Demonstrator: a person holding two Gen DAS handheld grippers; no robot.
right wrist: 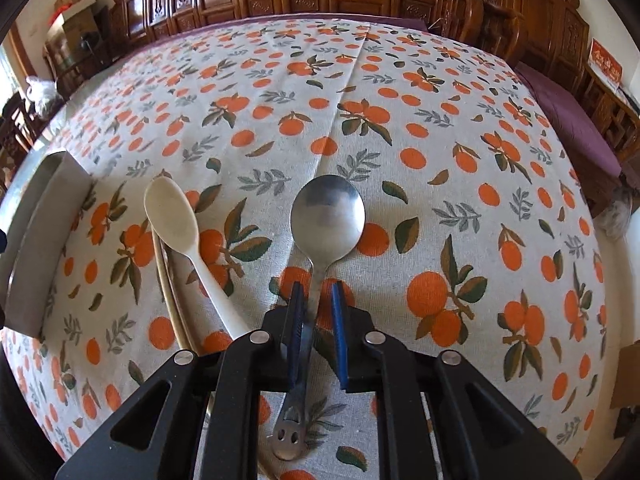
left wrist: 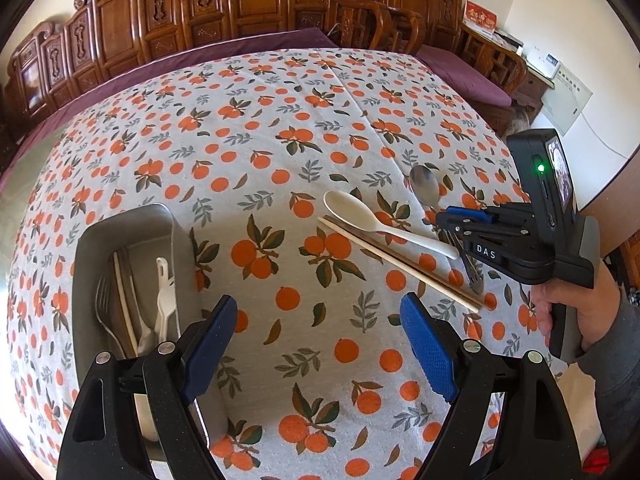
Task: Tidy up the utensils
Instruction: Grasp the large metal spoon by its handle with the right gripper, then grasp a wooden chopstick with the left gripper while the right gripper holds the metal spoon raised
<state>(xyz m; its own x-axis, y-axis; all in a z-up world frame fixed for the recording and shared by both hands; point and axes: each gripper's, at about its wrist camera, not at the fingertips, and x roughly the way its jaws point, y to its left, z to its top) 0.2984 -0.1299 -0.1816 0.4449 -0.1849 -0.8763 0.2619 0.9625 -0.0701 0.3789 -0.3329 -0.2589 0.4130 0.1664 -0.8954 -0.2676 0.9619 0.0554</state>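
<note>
Step in hand looks like grabbing the metal spoon (right wrist: 327,216) by its handle w/ the right tool (right wrist: 316,300), then prob carrying it over to the grey tray (left wrist: 120,232) where the fork (left wrist: 103,300) and other bits already sit.

To do it well imo: keep the handle centred between the pads, pinch squarely across the thin neck so it doesn't twist, lift straight up before swinging left toward the tray. Watch the white spoon (right wrist: 176,220) and chopsticks (right wrist: 168,280), they lie just left of the tool and could get nudged.

Right tool: jaws narrow, straddling the handle just behind the bowl. Left pad seems to touch it, the right one shows a sliver of gap, so not a firm pinch yet afaict. Spoon lies flat on the bench (right wrist: 440,160), bowl ahead of the tool, handle end running back under it.

Left tool (left wrist: 316,344): spread wide, holding nothing, hovering over bare cloth w/ the tray just to its left.
</note>
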